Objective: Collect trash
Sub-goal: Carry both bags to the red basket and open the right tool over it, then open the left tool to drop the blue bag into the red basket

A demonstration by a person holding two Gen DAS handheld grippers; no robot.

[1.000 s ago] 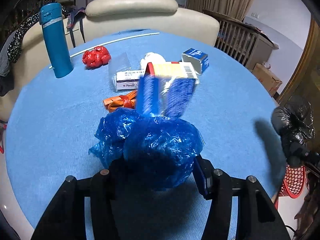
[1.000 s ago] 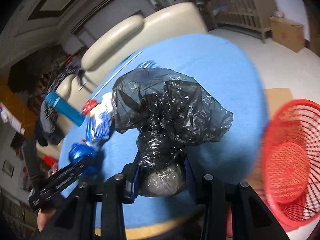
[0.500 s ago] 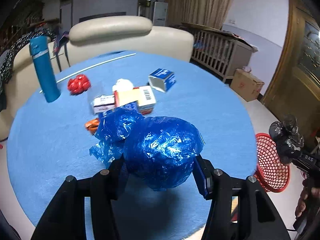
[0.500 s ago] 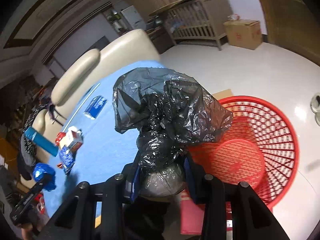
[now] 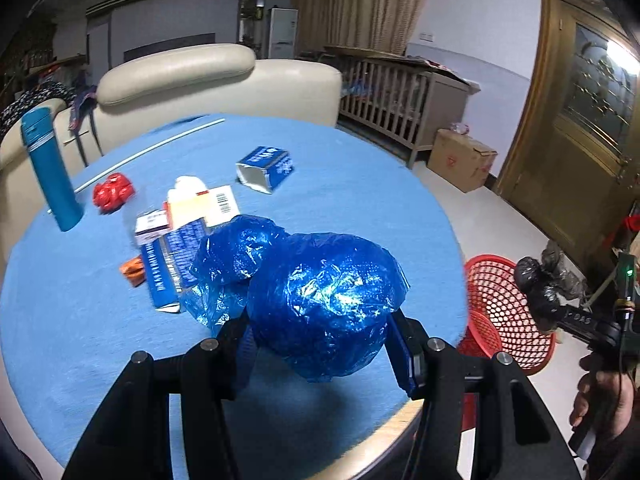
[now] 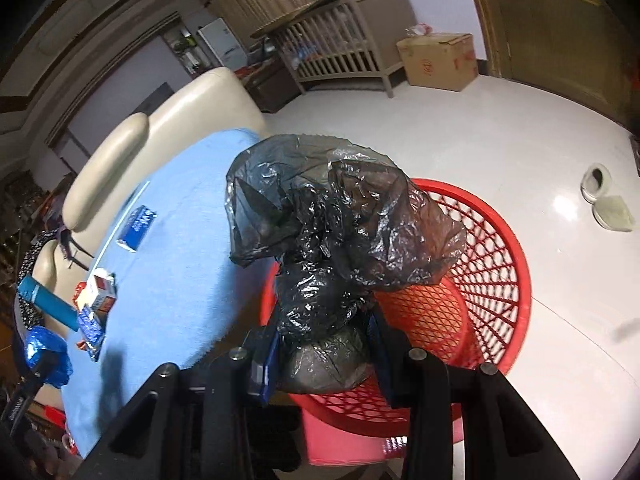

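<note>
Fingers on your left gripper were clamped around a bulging blue plastic bag, which sat between the blue pads and bulged up over them. You held it above the near part of the round table with the blue cloth, close to the table's edge. A looser fold of the same blue film spread out to the left of the main bundle.

Your right gripper was clenched on a crumpled black trash bag. The tied, rounded end was pinched between the pads, and the loose, translucent grey film ballooned out ahead of them. You held that bag directly over the red mesh basket, which stood on the pale floor just beside the table. From the left wrist camera the same black bag showed at the far right, above the basket's rim, with your right hand on the gripper handle.

On the table behind the blue bag lay more litter: a flattened blue-and-white carton with a barcode, a small white box touching it, an orange wrapper just to its left, a crumpled red wrapper further back, and an open blue box lying on its side, apart from the rest. A tall teal bottle stood upright near the table's left edge, and a thin white rod lay across the far side, in front of the cream sofa.
</note>
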